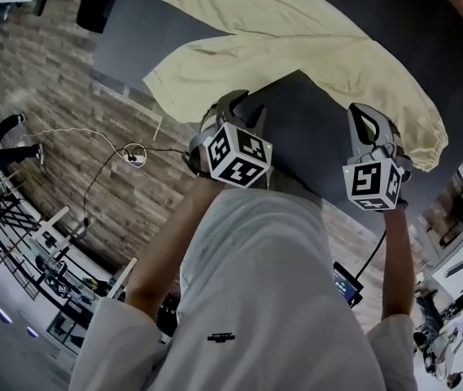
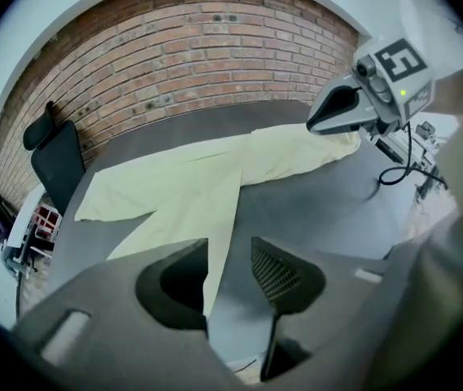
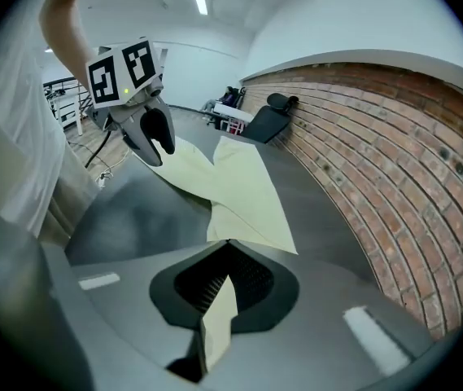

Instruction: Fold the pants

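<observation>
- Pale-yellow pants [image 1: 296, 47] lie spread across the dark table [image 1: 312, 137], with both legs pointing away from the right gripper.
- Right gripper [image 3: 215, 300] is pressed together, pinching cloth at the waist end.
- Left gripper [image 2: 227, 275] has its jaws spread, and one leg's edge shows between them.

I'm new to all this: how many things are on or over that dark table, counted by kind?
Pale yellow pants: 1
Handheld grippers: 2, the left gripper and the right gripper
Total: 3
</observation>
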`<action>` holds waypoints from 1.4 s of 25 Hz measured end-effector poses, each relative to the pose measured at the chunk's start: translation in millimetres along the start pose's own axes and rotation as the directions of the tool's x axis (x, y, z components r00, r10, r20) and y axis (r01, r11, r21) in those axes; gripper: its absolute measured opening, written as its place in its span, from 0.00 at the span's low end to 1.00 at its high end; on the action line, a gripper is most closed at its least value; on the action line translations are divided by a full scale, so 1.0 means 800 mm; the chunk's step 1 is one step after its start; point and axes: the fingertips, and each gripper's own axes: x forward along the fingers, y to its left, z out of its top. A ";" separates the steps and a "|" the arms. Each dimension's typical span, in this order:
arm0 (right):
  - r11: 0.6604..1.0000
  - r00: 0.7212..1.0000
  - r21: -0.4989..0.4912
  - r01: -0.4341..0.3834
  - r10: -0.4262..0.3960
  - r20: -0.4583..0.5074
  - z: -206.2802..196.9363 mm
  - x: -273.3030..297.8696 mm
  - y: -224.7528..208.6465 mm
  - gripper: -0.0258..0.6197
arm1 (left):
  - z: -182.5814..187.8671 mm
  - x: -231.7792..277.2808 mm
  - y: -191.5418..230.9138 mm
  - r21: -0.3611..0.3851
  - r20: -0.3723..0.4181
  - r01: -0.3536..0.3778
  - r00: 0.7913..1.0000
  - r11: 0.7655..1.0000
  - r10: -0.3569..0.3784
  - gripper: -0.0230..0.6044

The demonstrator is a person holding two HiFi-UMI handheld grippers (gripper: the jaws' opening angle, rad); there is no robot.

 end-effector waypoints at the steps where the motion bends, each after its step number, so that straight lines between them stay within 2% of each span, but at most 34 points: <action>1: 1.000 1.000 -0.013 -0.013 0.013 0.005 0.010 0.008 0.008 0.05 | -0.013 -0.001 0.007 -0.004 -0.010 -0.002 1.000 1.000 0.002 0.31; 7: 0.993 0.996 -0.086 -0.085 0.086 0.011 0.063 0.054 0.051 0.05 | -0.083 0.001 0.042 0.000 -0.087 0.003 0.996 1.000 -0.003 0.31; 13: 0.982 0.989 -0.127 -0.142 0.144 0.007 0.106 0.089 0.079 0.05 | -0.152 0.014 0.054 0.035 -0.193 0.053 0.980 0.998 -0.046 0.31; 17: 0.977 0.986 -0.139 -0.162 0.164 0.004 0.123 0.101 0.089 0.05 | -0.181 0.024 0.055 0.057 -0.226 0.085 0.972 0.995 -0.070 0.26; 21: 0.976 0.985 -0.137 -0.172 0.172 -0.009 0.133 0.109 0.095 0.05 | -0.184 0.025 0.052 0.011 -0.202 0.145 0.969 0.989 -0.140 0.21; 22: 0.975 0.985 -0.135 -0.174 0.174 -0.012 0.136 0.110 0.097 0.05 | -0.184 0.025 0.053 0.012 -0.207 0.155 0.967 0.988 -0.149 0.17; 23: 0.975 0.984 -0.133 -0.176 0.175 -0.015 0.138 0.111 0.098 0.05 | -0.185 0.025 0.054 0.014 -0.213 0.164 0.964 0.986 -0.158 0.06; 28: 0.977 0.986 -0.130 -0.167 0.164 -0.034 0.141 0.109 0.095 0.05 | -0.186 0.022 0.059 0.018 -0.230 0.194 0.956 0.981 -0.185 0.05; 35: 0.988 0.993 -0.115 -0.107 0.100 -0.066 0.129 0.111 0.070 0.05 | -0.155 -0.007 0.090 0.034 -0.192 0.168 0.969 0.985 -0.158 0.05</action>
